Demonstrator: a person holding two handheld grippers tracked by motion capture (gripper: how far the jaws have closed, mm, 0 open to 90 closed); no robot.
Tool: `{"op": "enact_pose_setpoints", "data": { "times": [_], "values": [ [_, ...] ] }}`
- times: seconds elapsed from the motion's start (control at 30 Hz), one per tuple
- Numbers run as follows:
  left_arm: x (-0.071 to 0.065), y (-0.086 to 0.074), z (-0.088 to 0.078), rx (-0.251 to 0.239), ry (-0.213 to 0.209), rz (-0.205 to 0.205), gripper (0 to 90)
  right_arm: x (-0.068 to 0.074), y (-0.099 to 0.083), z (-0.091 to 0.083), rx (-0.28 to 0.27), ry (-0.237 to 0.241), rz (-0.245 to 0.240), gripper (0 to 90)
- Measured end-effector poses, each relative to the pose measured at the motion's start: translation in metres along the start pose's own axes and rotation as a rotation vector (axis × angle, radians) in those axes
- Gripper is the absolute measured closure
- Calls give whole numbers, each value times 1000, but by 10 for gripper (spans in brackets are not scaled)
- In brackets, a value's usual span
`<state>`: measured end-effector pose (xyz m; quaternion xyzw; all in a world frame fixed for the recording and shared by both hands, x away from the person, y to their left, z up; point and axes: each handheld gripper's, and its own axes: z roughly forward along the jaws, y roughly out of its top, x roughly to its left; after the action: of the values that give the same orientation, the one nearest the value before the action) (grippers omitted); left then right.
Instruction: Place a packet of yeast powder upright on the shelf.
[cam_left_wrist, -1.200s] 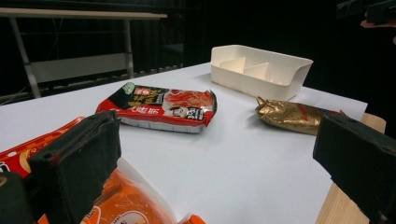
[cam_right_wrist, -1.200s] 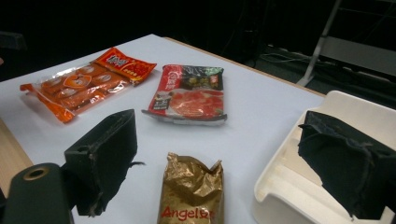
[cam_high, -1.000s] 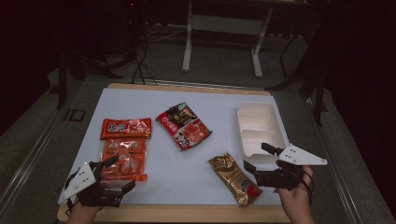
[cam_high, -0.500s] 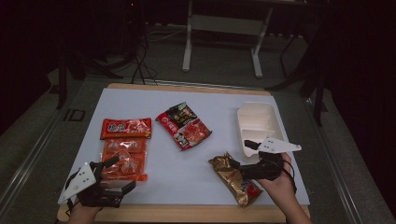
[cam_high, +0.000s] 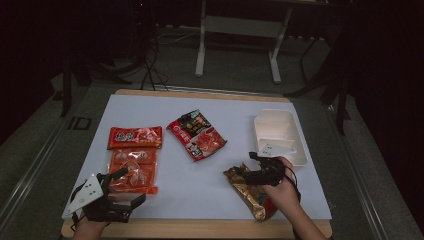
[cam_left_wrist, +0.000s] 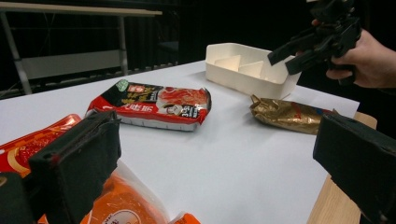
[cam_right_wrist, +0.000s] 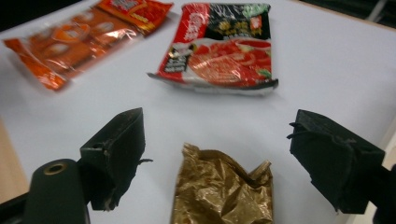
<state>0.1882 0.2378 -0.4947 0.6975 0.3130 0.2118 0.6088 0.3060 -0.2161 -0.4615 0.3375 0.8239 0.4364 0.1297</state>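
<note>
A crumpled gold snack packet (cam_high: 248, 191) (cam_right_wrist: 222, 191) lies near the table's front edge on the right. My right gripper (cam_high: 245, 165) (cam_right_wrist: 224, 140) hangs just over its far end. The jaws stand wide on either side of the packet's torn top, have just been closing a little, and the pads do not touch it. The left gripper view shows the same gripper (cam_left_wrist: 282, 63) in a hand above the gold packet (cam_left_wrist: 289, 114). My left gripper (cam_high: 131, 187) (cam_left_wrist: 210, 154) rests open at the front left, beside a clear orange packet (cam_high: 134, 170).
A red-and-black noodle packet (cam_high: 197, 135) (cam_right_wrist: 224, 46) lies mid-table. A red packet (cam_high: 135, 137) sits behind the orange one. A white compartment tray (cam_high: 277, 135) (cam_left_wrist: 247, 70) stands at the right, just beyond my right hand. The wooden table edge (cam_high: 200, 229) runs along the front.
My right gripper has moved left and down from beside the white tray to over the gold packet. The left gripper has stayed put.
</note>
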Motion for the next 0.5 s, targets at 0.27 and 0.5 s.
{"op": "enact_pose_setpoints", "data": {
  "times": [0.27, 0.5],
  "values": [
    [0, 0, 1, 9, -6, 2, 14, -4, -12, 17, 57, -30, 10, 232],
    [-1, -1, 2, 11, -6, 4, 14, -9, -20, 33, 118, -56, 7, 264]
  ]
}}
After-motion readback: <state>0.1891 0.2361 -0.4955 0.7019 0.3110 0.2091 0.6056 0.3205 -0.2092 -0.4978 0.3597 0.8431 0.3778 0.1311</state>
